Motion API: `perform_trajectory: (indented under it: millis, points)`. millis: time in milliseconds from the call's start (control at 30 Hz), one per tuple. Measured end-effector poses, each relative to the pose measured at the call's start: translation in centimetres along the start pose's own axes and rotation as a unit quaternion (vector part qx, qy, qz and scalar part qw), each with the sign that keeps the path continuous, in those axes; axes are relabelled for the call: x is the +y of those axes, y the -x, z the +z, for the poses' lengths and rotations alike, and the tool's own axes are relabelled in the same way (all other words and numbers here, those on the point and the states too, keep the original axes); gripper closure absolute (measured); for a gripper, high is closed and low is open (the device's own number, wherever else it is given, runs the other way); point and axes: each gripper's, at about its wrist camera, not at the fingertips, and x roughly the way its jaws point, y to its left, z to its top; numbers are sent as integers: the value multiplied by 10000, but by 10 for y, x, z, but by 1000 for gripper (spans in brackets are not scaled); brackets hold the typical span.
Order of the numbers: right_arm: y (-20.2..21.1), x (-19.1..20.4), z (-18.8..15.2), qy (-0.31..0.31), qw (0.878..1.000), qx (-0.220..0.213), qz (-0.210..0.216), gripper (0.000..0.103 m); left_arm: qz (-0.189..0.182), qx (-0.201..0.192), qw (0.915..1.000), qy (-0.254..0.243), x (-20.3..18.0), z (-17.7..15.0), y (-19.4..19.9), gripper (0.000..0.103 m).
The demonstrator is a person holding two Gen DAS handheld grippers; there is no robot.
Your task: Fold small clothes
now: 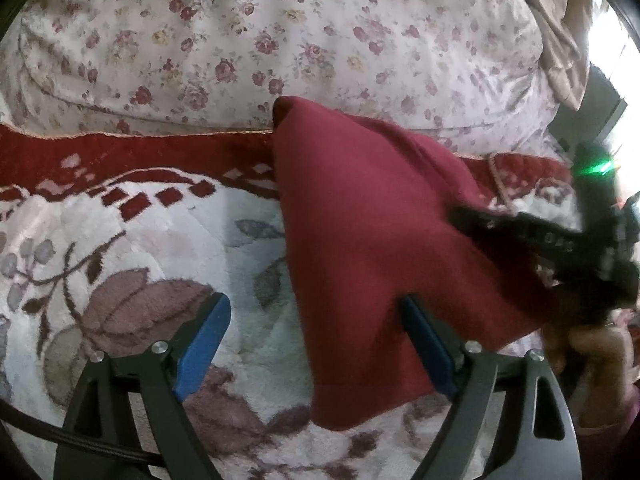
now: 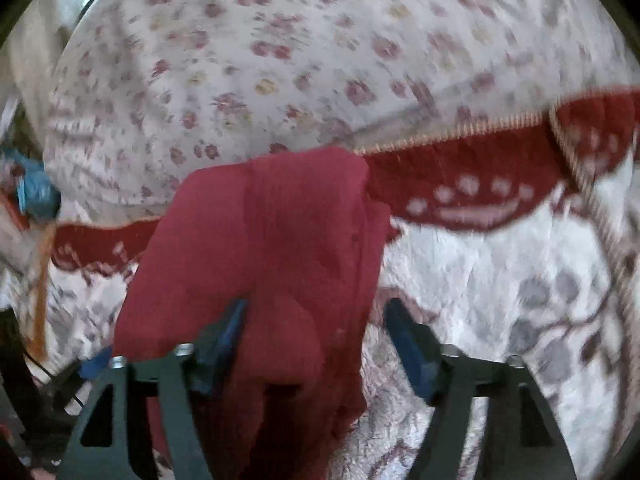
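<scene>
A dark red garment (image 1: 360, 240) lies partly folded on a white fleece blanket with a leaf pattern (image 1: 140, 240). My left gripper (image 1: 316, 312) is open, its blue pads wide apart, with the garment's lower edge lying between the jaws and against the right pad. In the left wrist view the right gripper (image 1: 560, 240) rests on the garment's right side. In the right wrist view the garment (image 2: 272, 240) fills the centre. My right gripper (image 2: 316, 316) is open, and the cloth drapes over its left finger and between the jaws.
A floral white duvet (image 1: 280, 40) rises behind the blanket's red border (image 1: 120, 152). A beige cloth (image 1: 560, 40) hangs at the far right. A blue object (image 2: 36, 192) sits at the left edge in the right wrist view.
</scene>
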Motion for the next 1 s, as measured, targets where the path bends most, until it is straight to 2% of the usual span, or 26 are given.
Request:
perform_trajectory:
  millis: [67,133,300,333,433,600,633,667,700,767,833,933,1000]
  points:
    - [-6,-13,-1,-272,9991,85,310,17,-369,29,9990,258,7,6,1,11]
    - [-11,-21,-2,-368,9971,145,648,16,-565,10,9970,529,13,14,0,8]
    - [-20,-23,5,-296,9919,173,1227,11,-519,241,9964,626,15,35,-24,7]
    - [-24,-21,7,-265,9912,189,1281,8,-608,334,9954,668,16,39,-32,7]
    - [-31,-18,10,-190,9908,164,1329,6,-859,532,9914,832,19,46,-50,7]
    - [-40,-13,12,-76,9899,95,1414,3,-904,616,9918,662,13,49,-64,7]
    - [-39,-9,12,45,9908,73,1348,9,-903,606,9924,575,10,50,-64,11]
    - [-38,-5,11,137,9916,50,1283,25,-958,588,9924,501,8,50,-62,26]
    - [-36,-4,11,170,9918,39,1270,30,-1076,614,9913,447,4,49,-60,29]
    - [-29,-1,12,112,9911,51,1325,46,-992,558,9929,346,-1,48,-52,36]
    - [-18,2,12,46,9892,51,1465,51,-1061,532,9926,267,-4,46,-36,40]
    - [6,14,9,33,9843,114,1761,51,-1258,491,9904,297,-4,39,-1,40]
    - [24,28,0,163,9823,188,1857,51,-1208,419,9915,227,-4,30,22,40]
